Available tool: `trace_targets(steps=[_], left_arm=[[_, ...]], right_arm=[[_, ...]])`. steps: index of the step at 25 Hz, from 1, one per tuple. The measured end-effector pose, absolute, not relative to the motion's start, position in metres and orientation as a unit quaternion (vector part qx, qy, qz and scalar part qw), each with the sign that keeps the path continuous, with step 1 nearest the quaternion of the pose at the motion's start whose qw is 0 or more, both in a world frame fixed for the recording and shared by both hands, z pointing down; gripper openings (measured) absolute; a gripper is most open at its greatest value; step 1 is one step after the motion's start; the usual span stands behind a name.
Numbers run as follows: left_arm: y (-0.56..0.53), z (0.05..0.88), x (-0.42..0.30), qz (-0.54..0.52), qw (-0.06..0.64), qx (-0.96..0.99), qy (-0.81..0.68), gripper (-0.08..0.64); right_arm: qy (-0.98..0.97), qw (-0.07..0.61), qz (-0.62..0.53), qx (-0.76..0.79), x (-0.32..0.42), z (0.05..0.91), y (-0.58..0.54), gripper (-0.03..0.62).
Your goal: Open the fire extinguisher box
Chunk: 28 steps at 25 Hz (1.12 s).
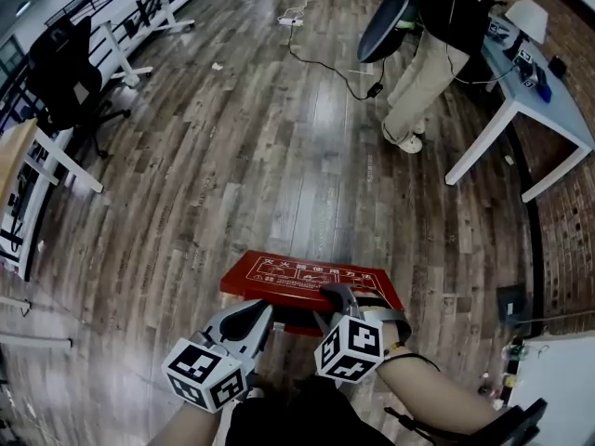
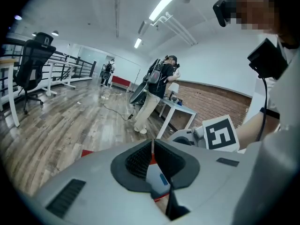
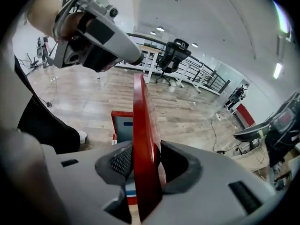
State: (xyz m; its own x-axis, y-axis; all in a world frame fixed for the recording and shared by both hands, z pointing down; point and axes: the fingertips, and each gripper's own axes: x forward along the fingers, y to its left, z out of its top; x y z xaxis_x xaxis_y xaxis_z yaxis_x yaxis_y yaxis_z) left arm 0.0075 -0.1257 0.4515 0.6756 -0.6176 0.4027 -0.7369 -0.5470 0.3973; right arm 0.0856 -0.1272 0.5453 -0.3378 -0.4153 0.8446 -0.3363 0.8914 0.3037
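As right tool (image 1: pixel 340 296) clamps the red lid (image 1: pixel 296 277) (pointing steeply down), left tool (image 1: pixel 257 315) hovers closed.

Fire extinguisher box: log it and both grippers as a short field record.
box: red fire extinguisher box, lying on the wooden floor
lid: lid partly lifted, box interior visible beyond it
right gripper: right gripper clamped on the lid's edge
left gripper: left gripper jaws together, nothing seen between them
bystander: person standing at a desk
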Motion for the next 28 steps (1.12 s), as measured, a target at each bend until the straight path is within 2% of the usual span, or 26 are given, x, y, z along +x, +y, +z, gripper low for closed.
trace_targets(steps=[8, 28], left_arm=[[-0.148, 0.431, 0.026, 0.081, 0.28, 0.848, -0.442, 0.021], [-0.187, 0.426, 0.02, 0.07, 0.271, 0.855, -0.438, 0.021]], right_arm=[[-0.839, 0.515, 0.024, 0.175, 0.093, 0.533, -0.158, 0.146], [-0.846, 0.506, 0.126, 0.111, 0.1, 0.527, -0.205, 0.135]])
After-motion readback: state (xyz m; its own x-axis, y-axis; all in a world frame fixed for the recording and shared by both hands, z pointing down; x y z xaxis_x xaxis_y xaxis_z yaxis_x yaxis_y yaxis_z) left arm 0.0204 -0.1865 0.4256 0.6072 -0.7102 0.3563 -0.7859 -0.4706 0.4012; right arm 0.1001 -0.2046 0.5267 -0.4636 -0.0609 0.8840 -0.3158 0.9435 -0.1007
